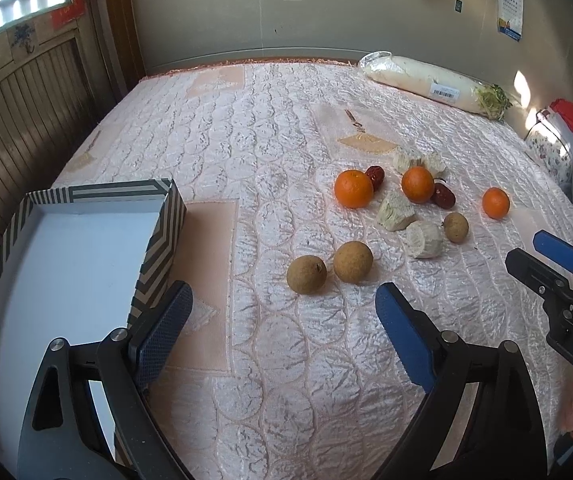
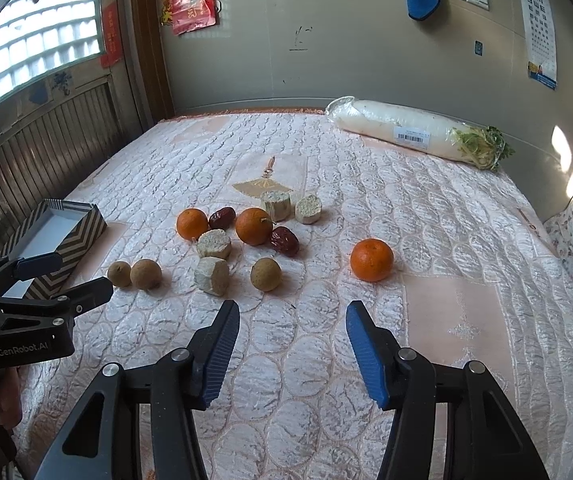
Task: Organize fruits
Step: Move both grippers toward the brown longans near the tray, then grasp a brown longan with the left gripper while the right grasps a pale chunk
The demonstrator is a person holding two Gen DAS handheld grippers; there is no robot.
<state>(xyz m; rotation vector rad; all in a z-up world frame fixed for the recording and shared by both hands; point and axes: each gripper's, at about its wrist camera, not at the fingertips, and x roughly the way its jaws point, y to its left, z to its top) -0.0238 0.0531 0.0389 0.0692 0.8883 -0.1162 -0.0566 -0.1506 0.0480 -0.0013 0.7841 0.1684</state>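
Bedspread (image 2: 326, 360) of pink quilted satin, scalloped stitching, fills both views. At the upper right lies a long white radish (image 2: 406, 130) in clear wrap. At the left sits a shallow rectangular box (image 1: 166, 224) with chevron-striped walls and a plain white floor. Mid-frame the fruit is scattered loose — three glossy oranges (image 2: 371, 260), three round tan longans (image 1: 352, 261), wrinkled red dates (image 2: 284, 241) and pale rough-cut chunks (image 2: 211, 276). The left gripper (image 1: 282, 300) gapes wide, empty; the right gripper (image 2: 292, 312) is partly spread, touching nothing — both above bare quilt.
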